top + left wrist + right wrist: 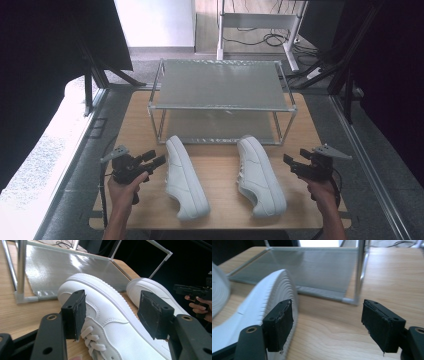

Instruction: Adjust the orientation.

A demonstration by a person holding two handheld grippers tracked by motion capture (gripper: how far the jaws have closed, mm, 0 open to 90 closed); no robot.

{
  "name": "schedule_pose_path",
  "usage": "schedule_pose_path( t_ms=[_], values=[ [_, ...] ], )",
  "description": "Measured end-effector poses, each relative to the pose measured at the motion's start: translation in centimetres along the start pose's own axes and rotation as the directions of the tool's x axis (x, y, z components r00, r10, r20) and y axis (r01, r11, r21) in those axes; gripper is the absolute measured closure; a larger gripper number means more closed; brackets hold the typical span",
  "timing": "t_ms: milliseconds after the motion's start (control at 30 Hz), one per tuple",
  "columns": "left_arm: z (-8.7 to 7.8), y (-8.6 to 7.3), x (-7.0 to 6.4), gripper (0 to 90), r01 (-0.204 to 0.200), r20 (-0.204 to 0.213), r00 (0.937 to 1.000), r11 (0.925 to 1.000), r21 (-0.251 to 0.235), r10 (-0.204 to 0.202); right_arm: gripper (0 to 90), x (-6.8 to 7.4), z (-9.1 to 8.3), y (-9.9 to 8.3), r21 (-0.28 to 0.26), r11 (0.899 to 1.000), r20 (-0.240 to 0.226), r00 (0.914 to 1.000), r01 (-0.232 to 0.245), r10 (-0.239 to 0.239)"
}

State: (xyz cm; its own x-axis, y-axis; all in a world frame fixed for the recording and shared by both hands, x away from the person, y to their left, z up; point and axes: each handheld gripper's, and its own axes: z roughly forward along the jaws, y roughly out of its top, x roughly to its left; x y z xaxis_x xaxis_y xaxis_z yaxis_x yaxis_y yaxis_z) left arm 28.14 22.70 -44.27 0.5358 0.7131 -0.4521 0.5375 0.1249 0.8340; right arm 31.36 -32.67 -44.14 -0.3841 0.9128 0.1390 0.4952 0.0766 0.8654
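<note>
Wooden worktop [220, 172], pale and grained, stands in a dim room with dark curtains at both sides and a grey floor around it. One two-tier shelf rack [220, 85], a white tube frame with two grey mesh shelves, sits at the far edge of the worktop. Beyond it stands one white table frame [260, 22] with cables on the floor.

Two white sneakers lie side by side on the worktop in front of the rack, toes toward it and heels toward the near edge. One, the left sneaker [184, 176], lies left of centre; the other, the right sneaker [259, 174], lies right of centre, well apart from the first.

Two handheld grippers are held above the near corners. The left gripper [159, 161] hovers just beside the left sneaker, its jaws spread and framing the shoe without touching. The right gripper [288, 161] hovers near the right sneaker, its jaws spread wide and gripping nothing.
</note>
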Motion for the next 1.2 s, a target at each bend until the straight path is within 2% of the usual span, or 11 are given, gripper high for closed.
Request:
schedule_pose_path(
  t_ms=[67, 100, 300, 433, 633, 700, 733, 833, 1000, 1167, 1200],
  values=[
    [0.1, 0.0, -0.1, 38.7, -0.006, 0.001, 1.0, 1.0, 0.001, 0.006, 26.3, -0.1, -0.1, -0.1, -0.002, 1.0, 0.003, 1.0, -0.005, 0.005],
    [0.1, 0.1, -0.2, 38.7, -0.015, 0.0, 0.9999, 0.9999, 0.003, 0.015, 27.1, -0.5, -0.3, -0.2, -0.012, 1.0, 0.02, 0.9994, -0.026, 0.026],
    [0.1, 0.2, -0.4, 38.8, -0.023, -0.011, 0.9997, 0.9997, -0.011, 0.023, 32.1, -0.9, -0.8, -0.3, -0.035, 0.999, 0.035, 0.9988, -0.034, 0.035],
    [-0.3, 0.3, -0.5, 40.3, -0.025, -0.018, 0.9995, 0.9993, -0.03, 0.024, 33.2, -0.8, -0.5, -0.5, -0.025, 0.999, 0.017, 0.9992, -0.037, 0.037],
    [-0.6, 0.3, -0.5, 43.0, -0.032, -0.021, 0.9993, 0.9985, -0.044, 0.031, 36.6, -0.3, -0.2, -0.5, -0.008, 1.0, -0.008, 1.0, -0.002, 0.002],
    [-0.7, 0.4, -0.5, 42.9, -0.03, -0.013, 0.9995, 0.9985, -0.047, 0.029, 39.3, -0.2, -0.2, -0.5, -0.012, 1.0, -0.01, 0.9999, 0.008, -0.008],
    [-0.8, 0.5, -0.4, 42.6, -0.03, -0.009, 0.9995, 0.9985, -0.045, 0.03, 42.8, -0.1, -0.2, -0.4, -0.008, 1.0, -0.022, 0.9997, 0.008, -0.009],
    [-1.0, 0.5, -0.4, 40.7, -0.029, -0.013, 0.9995, 0.9983, -0.05, 0.029, 46.0, -0.1, -0.2, -0.5, 0.005, 1.0, -0.052, 0.9984, 0.024, -0.024],
    [-1.6, 0.7, 0.0, 39.8, -0.032, -0.015, 0.9994, 0.9983, -0.048, 0.032, 48.4, -0.2, -0.1, -0.4, 0.01, 1.0, -0.059, 0.9981, 0.022, -0.021],
    [-1.9, 0.7, -0.1, 46.3, -0.04, -0.033, 0.9987, 0.9976, -0.056, 0.038, 48.8, -0.3, 0.2, -0.6, 0.03, 1.0, -0.049, 0.9988, 0.009, -0.008],
    [-2.0, 0.7, -0.1, 49.2, -0.042, -0.048, 0.9981, 0.9977, -0.054, 0.039, 48.8, -0.4, 0.3, -0.7, 0.042, 0.999, -0.038, 0.9993, -0.001, 0.002]
  ],
)
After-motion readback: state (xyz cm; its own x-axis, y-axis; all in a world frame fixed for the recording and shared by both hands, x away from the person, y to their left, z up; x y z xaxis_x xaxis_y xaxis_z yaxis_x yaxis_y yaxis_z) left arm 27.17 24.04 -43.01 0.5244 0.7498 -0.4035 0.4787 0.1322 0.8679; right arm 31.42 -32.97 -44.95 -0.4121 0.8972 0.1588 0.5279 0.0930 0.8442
